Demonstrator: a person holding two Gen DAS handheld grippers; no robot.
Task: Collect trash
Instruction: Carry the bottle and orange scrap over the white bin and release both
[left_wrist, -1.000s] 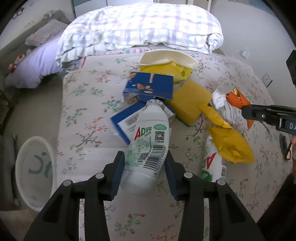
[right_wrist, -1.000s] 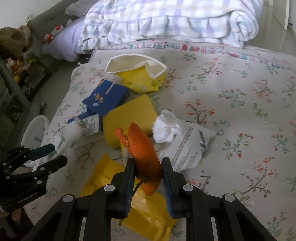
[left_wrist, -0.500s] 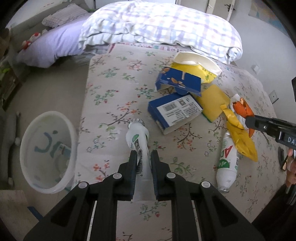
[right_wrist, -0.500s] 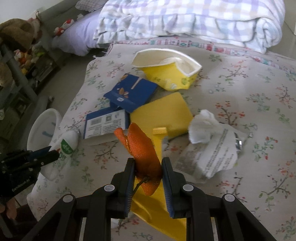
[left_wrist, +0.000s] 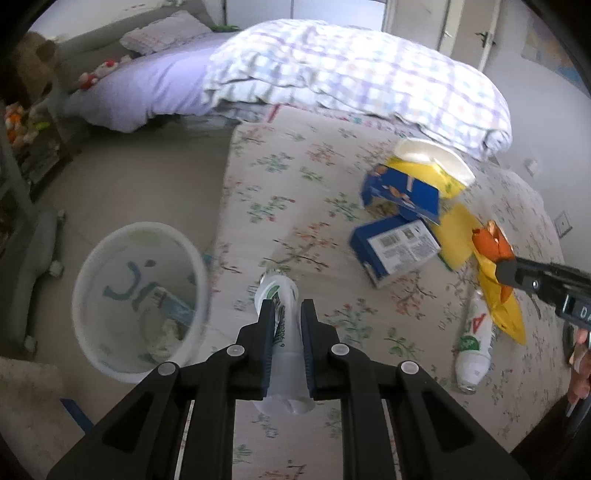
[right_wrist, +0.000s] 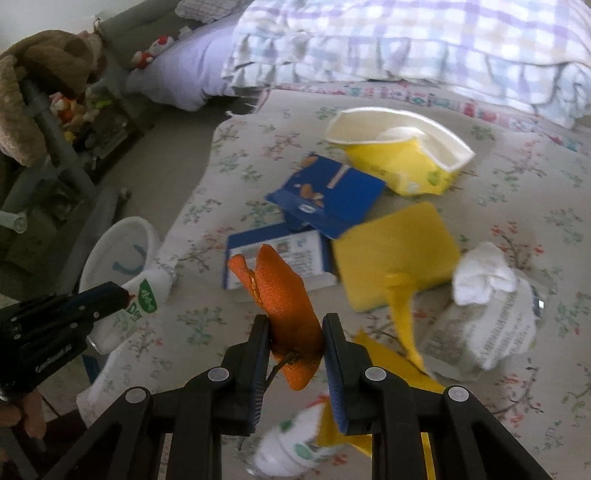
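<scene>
Left wrist view: the left gripper (left_wrist: 287, 325) has its fingers clamped on a white plastic bottle (left_wrist: 282, 332) above the bed edge, near the white round bin (left_wrist: 110, 365). Right gripper (right_wrist: 295, 345) pinches orange peel (right_wrist: 284, 310). Next, probably, swing left and drop it in.

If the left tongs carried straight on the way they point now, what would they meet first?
Probably the floral bedspread, near its edge: the left tongs, shut on the white bottle, aim there, right of the white bin. Depth unclear.
</scene>
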